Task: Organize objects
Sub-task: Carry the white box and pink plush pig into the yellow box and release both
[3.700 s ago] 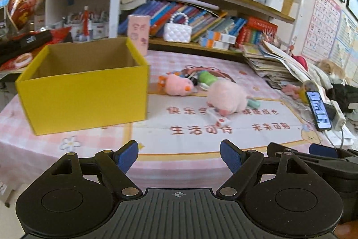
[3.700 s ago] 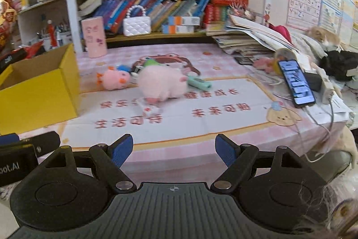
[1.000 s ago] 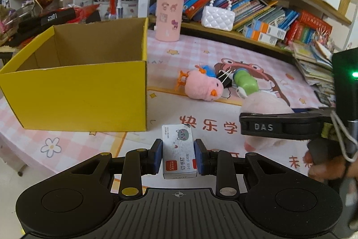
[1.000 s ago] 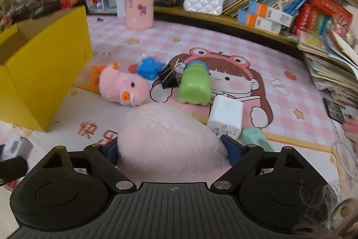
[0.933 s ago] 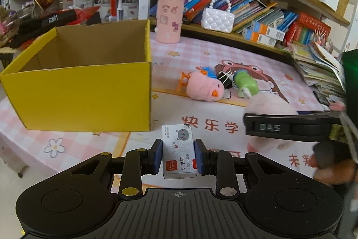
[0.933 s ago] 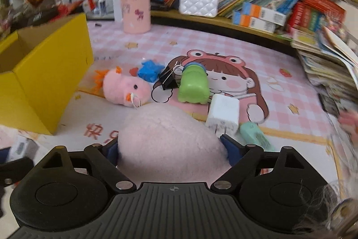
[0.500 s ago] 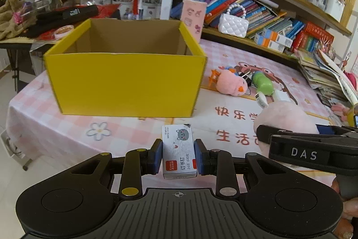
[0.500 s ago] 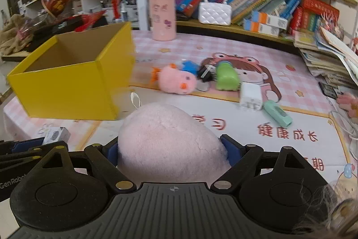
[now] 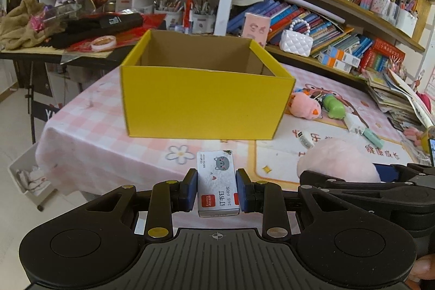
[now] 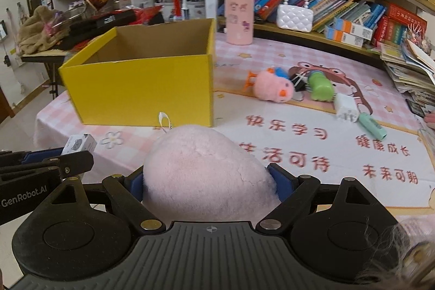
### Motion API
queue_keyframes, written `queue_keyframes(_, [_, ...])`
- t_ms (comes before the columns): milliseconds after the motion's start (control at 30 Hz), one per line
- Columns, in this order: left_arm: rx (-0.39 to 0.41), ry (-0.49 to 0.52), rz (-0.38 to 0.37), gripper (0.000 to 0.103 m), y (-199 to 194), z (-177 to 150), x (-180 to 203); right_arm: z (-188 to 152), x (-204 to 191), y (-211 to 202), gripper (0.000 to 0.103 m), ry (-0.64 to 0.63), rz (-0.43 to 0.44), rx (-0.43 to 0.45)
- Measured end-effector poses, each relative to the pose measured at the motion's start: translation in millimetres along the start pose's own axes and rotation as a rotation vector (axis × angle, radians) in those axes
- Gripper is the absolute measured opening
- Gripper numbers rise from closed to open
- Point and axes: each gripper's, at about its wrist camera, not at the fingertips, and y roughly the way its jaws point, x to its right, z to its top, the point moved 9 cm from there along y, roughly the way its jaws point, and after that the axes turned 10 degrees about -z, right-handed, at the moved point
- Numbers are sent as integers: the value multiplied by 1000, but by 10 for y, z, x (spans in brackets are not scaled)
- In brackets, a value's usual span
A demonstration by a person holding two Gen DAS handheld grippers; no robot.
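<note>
At far left of the table stands the yellow box (image 9: 201, 105), open-topped; no contents show from this angle. Compared with a second ago it sits centred ahead of the left gripper (image 9: 216, 190) rather than off to the left, so both hands have swung toward it, away from the toys.

Left gripper: pads pinch a small staple box (image 9: 217, 182) by its long sides, cat print up. Grip looks unchanged over the last second; the staple box has not slipped. It hangs over the near table edge, short of the box's near wall.

Right gripper (image 10: 209, 185): jaws wide, pressed into both flanks of a pink plush (image 10: 206, 170), which bulges above the pads. Same hold as a second ago. Plush is near and right of the box front, just beside the left gripper.

Remaining on the mat, right of the box: small pink plush (image 10: 273, 89), green toy (image 10: 320, 89), white charger (image 10: 345, 106), mint tube (image 10: 371, 125). A second ago these lay close ahead of the right gripper; now they are well to its right.

Judgement: both picks are done and the carry is under way. Neither load is over the opening yet; each must clear the near wall before release. Four or more items are left to collect. Risk: the two grippers travel close together, so they could bump at the box.
</note>
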Motion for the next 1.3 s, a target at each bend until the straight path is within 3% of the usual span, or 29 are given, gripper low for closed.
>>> queue_keyframes(467, [20,13,9,29,-351,-95,-435,-132,-607,-204,87,-5,25,6])
queue_keyframes(800, [63,14,-9,29,-388,62,-485,-82,-685,-237,87,-12,11,9])
queue_keyframes(933, [133,21,-18,29,-367,403,-451,192,-647,-278,87,-14,-6,79])
queue_keyframes(1100, [230,55,-10,29,-272,922,-420,772,-532,-255,87,11,-23,220])
queue_keyframes(1300, [238,77,16,29,97,1333,-461,1472,-362,33,87,103,1,279])
